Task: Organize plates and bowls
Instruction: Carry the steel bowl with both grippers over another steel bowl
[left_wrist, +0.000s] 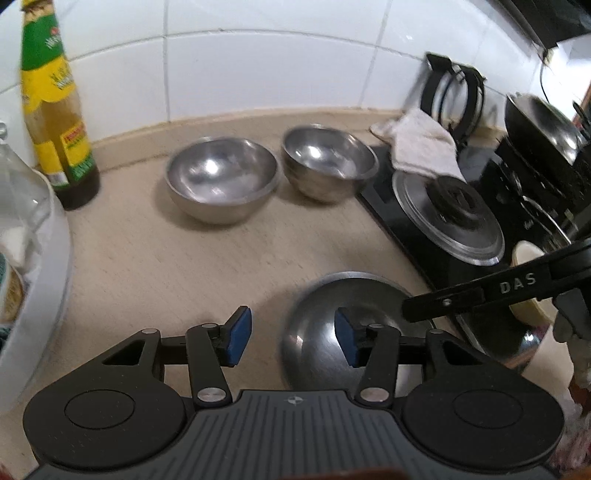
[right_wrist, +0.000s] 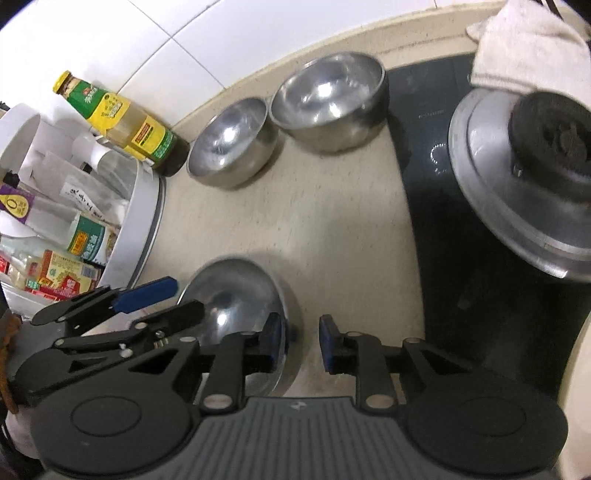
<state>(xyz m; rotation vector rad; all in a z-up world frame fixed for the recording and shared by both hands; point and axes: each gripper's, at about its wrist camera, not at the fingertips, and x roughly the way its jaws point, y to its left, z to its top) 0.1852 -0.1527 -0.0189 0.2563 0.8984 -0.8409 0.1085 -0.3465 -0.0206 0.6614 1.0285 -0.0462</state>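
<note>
A steel bowl (left_wrist: 321, 325) lies dome-up on the beige counter close in front of me. My left gripper (left_wrist: 293, 339) stands open over its left edge, with the right pad above the dome and the left pad off it. My right gripper (right_wrist: 301, 341) is open astride the same bowl's (right_wrist: 236, 291) right rim, neither pad pressing. Each gripper shows at the edge of the other's view. Farther back stand a single upright steel bowl (left_wrist: 221, 177) (right_wrist: 229, 144) and a nested stack of bowls (left_wrist: 328, 162) (right_wrist: 328, 99).
A sauce bottle (left_wrist: 55, 110) and a white round rack (right_wrist: 144, 221) of condiments crowd the left. On the right, a black cooktop (right_wrist: 436, 206) carries a pot lid (right_wrist: 517, 192) and a white cloth (right_wrist: 524, 55). A kettle (left_wrist: 454, 96) and a wok (left_wrist: 543, 122) stand behind.
</note>
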